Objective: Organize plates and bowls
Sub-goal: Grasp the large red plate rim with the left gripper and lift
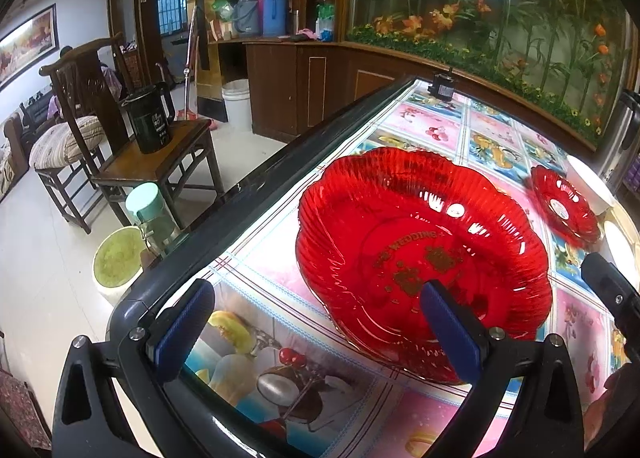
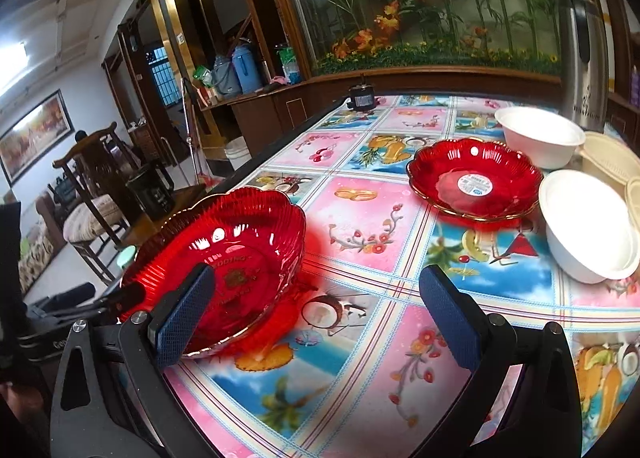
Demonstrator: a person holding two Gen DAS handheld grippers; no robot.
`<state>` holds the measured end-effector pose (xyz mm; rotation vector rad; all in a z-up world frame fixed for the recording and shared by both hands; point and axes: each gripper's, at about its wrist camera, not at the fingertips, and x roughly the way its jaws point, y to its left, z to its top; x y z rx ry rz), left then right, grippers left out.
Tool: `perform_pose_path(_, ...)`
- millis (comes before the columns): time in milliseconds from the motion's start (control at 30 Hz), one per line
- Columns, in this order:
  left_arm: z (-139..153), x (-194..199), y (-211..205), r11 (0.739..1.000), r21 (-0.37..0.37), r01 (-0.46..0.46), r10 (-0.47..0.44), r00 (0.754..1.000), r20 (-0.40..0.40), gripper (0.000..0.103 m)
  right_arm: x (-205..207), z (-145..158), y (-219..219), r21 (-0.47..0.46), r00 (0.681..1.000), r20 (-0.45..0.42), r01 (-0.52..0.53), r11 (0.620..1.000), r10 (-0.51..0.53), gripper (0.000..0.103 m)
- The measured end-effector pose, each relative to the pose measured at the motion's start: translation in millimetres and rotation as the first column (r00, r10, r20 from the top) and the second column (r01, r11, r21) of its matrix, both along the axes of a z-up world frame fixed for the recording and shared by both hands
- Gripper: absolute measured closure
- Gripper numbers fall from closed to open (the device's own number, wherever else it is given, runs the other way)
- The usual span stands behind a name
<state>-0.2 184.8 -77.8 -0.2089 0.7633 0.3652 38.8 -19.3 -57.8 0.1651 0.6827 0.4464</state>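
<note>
Fruit-print worktop (image 2: 360,218) holds dishes unstacked: large red plate (image 1: 420,250) before the wide, empty left tongs (image 1: 316,322), small red plate (image 2: 474,182) and white bowls (image 2: 588,226) beyond the wide, empty right tongs (image 2: 320,314), sorting barely begun

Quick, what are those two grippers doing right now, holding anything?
Left gripper: open, holding nothing, at the big red plate.
Right gripper: open, holding nothing, above the table.

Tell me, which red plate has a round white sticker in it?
The smaller red plate, beside the white bowls. A round white sticker sits at its centre. The big red plate near the table's edge has gold lettering instead.
</note>
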Motion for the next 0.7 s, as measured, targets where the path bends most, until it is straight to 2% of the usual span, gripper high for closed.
perform_pose_path(133,-2,4,5,1.0,-0.02,-0.009,0.008,1.0,-0.016,0.0,13,-1,10,0.017,0.999,-0.048,0.008,1.0,-0.007,0.0)
perform_pose_path(333,-9,11,15,0.998,-0.058,-0.03,0.028,0.999,-0.044,0.0,33,-13,27,-0.009,0.99,-0.135,0.027,1.0,-0.028,0.0)
perform_pose_path(467,-16,18,15,0.996,-0.079,-0.032,0.027,0.997,-0.071,0.0,43,-20,27,0.042,0.982,-0.191,0.025,0.999,-0.017,0.001)
perform_pose_path(633,-24,25,11,0.995,-0.095,-0.032,0.021,0.994,-0.109,0.001,53,-29,36,0.046,0.973,-0.232,0.015,0.999,-0.004,0.008)
perform_pose_path(700,-27,28,9,0.995,-0.091,-0.031,0.02,0.992,-0.126,0.001,53,-34,38,0.048,0.968,-0.252,0.007,0.999,0.005,0.019)
